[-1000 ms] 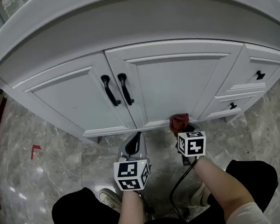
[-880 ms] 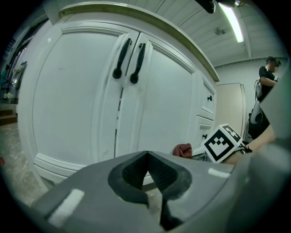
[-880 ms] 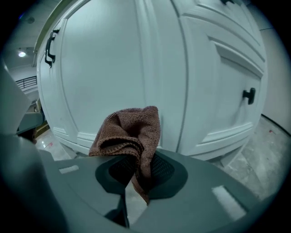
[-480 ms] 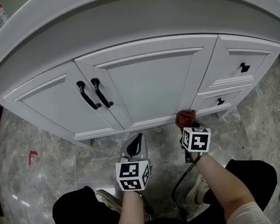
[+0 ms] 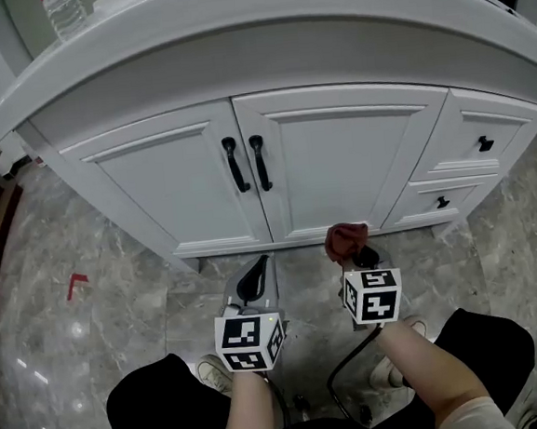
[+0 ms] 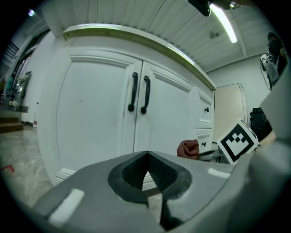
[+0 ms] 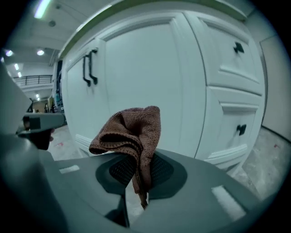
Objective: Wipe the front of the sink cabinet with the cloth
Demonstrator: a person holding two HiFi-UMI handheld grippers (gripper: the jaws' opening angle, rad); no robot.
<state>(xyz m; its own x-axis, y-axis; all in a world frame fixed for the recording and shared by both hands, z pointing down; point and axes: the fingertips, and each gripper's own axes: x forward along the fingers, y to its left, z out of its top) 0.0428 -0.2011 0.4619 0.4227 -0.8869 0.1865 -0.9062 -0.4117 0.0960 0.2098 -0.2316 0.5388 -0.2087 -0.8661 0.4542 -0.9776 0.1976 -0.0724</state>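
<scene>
left claw (image 5: 259, 273), right claw (image 7: 137, 172): grey | trousers (image 5: 159, 410) black | shoes (image 5: 208, 372) possibly white

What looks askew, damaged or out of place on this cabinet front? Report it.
Nothing stands out. Both doors sit shut, handles upright side by side, both drawers are closed, and the cloth is bunched in the right gripper.

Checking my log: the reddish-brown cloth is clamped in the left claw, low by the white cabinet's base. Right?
No. The cloth is clamped in the right claw, as the right gripper view shows; the left claw holds nothing. The cloth is low by the white cabinet base.
</scene>
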